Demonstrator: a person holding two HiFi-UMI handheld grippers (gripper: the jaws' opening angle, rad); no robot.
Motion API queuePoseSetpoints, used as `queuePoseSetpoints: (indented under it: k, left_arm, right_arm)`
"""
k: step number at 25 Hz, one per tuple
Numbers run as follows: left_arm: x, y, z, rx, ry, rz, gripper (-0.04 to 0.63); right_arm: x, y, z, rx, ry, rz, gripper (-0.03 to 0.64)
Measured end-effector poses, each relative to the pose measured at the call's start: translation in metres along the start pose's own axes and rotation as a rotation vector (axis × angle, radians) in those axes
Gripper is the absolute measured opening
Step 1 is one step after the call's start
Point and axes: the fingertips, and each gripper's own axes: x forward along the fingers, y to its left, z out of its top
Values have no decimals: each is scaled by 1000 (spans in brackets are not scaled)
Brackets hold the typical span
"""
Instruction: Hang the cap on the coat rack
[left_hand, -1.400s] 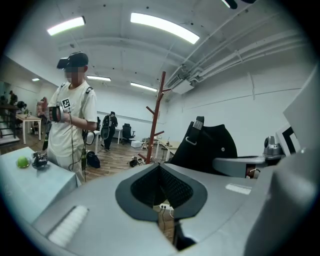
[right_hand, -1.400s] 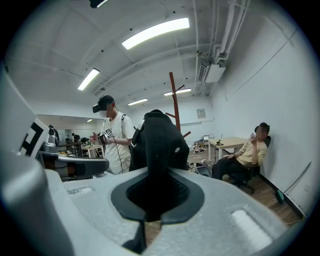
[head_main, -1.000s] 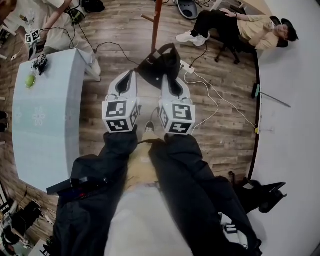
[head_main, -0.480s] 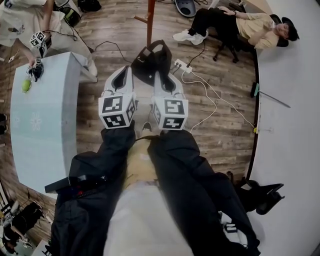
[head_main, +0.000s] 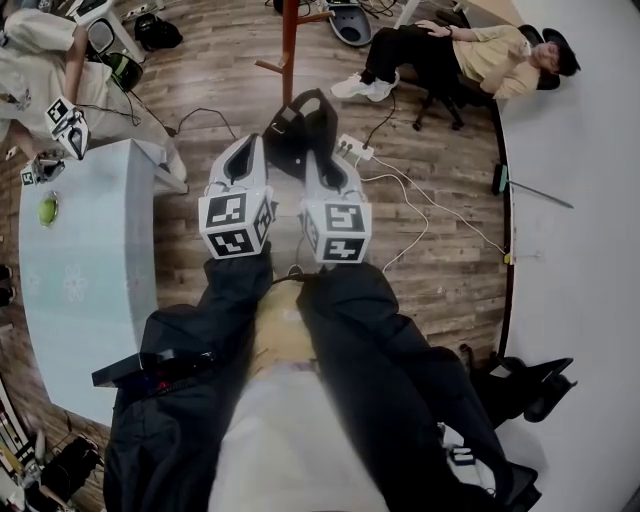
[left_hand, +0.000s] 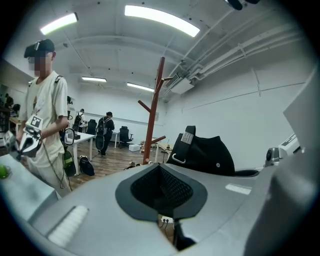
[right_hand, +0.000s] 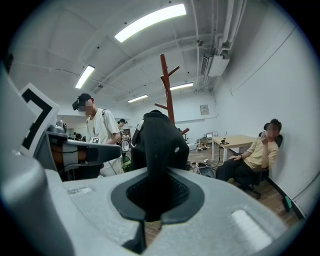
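Carry step: right gripper (right_hand: 155, 200) jaws clamp black cap (right_hand: 160, 145); left gripper (left_hand: 161, 192) jaws closed, empty. Next, likely: lift it onto coat rack (right_hand: 167, 85) ahead.

You hold both out ahead, level, side by side: left tongs (head_main: 252, 150) with jaws together, nothing between them; right tongs (head_main: 315, 160) clamped on the cap (head_main: 300, 122).

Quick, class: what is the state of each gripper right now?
Left gripper: closed, holding nothing.
Right gripper: closed on the black cap.
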Motion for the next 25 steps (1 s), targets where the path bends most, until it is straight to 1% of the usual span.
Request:
queuePoseSetpoints:
  k: [5, 13, 17, 25]
  left_arm:
    - [18, 27, 4, -8, 3, -20, -6]
    - [58, 74, 7, -37, 34, -49, -6]
    - [71, 81, 11, -40, 47, -64, -5]
    - [92, 88, 3, -42, 84, -105, -6]
  right_arm:
    - [32, 9, 1, 1, 9, -22, 13]
    - [89, 16, 5, 10, 46, -69, 12]
    - [104, 13, 6, 17, 62, -90, 12]
    - [128, -7, -13, 55, 116, -158, 12]
